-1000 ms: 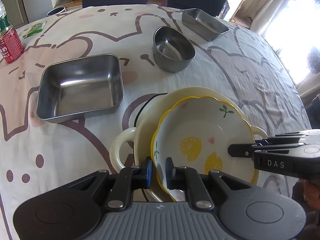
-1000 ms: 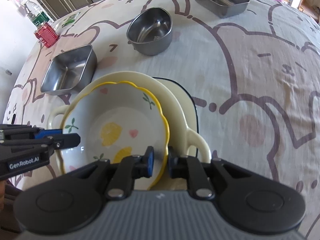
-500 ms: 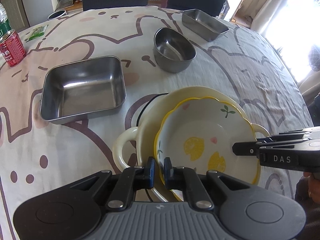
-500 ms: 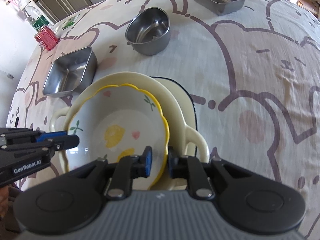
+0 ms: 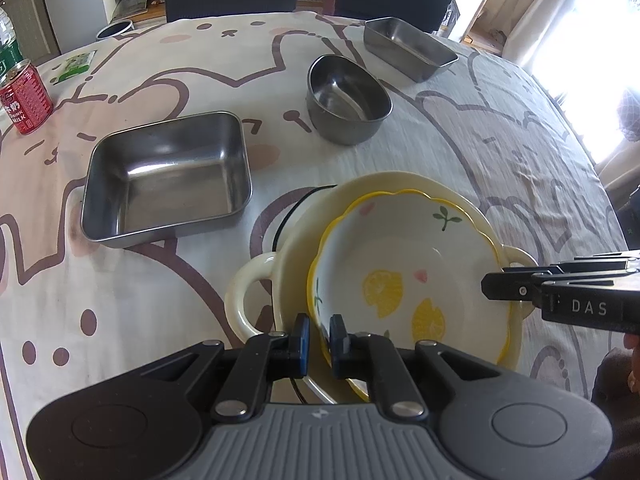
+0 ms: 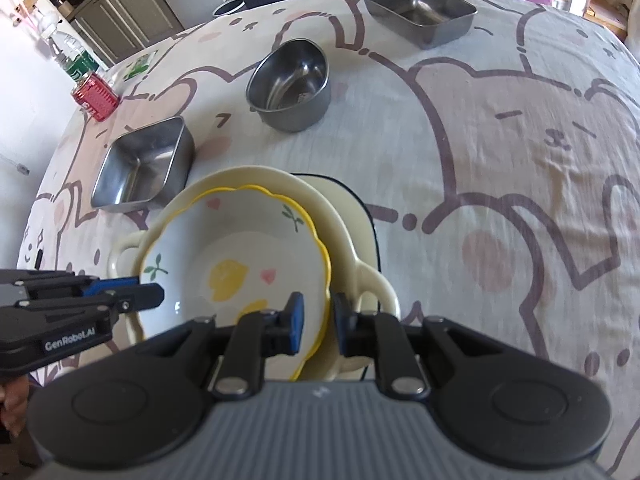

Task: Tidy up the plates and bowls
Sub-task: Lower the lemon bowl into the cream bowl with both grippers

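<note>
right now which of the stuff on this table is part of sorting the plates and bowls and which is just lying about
Part of the job:
- lemon-print bowl
- cream two-handled dish beneath it
- square steel tray
- oval steel bowl
- rectangular steel tray

Just lying about:
- red milk can
- green packet
- green-labelled bottle

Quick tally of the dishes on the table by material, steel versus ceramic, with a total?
Steel: 3, the square tray, the oval bowl and the far rectangular tray.
Ceramic: 2, the lemon-print bowl and the cream two-handled dish under it.
Total: 5.
</note>
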Available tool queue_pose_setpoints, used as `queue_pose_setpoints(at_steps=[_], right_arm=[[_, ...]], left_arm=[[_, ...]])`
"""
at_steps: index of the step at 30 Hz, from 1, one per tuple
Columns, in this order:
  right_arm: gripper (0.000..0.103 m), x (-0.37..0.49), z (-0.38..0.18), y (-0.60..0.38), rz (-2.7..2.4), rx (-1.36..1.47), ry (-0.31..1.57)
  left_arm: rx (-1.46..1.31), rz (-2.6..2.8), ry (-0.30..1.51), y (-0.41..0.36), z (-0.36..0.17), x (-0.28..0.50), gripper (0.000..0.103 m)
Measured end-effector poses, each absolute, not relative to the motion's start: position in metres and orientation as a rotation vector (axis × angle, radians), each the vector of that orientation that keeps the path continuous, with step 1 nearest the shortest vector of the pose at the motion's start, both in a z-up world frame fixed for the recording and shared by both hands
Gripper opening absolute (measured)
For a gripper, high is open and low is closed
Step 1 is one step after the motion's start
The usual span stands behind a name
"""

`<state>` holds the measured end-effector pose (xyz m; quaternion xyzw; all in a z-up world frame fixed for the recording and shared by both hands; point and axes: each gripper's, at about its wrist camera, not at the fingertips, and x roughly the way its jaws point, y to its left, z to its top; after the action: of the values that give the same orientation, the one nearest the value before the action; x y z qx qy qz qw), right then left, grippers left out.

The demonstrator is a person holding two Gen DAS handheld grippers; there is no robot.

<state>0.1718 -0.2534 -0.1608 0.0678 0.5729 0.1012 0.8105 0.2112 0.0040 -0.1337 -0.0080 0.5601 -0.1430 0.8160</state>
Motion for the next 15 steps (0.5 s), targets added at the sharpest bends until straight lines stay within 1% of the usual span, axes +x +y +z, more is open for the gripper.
queue_pose_setpoints(at_steps=[15], right_arm=[[0.02,0.1668,-0.1566,-0.2517,0.224,0.135,1.215]], left_arm=[[-0.01,-0.298,1.177,0.0072,-0.1261,0.2044,0.013]])
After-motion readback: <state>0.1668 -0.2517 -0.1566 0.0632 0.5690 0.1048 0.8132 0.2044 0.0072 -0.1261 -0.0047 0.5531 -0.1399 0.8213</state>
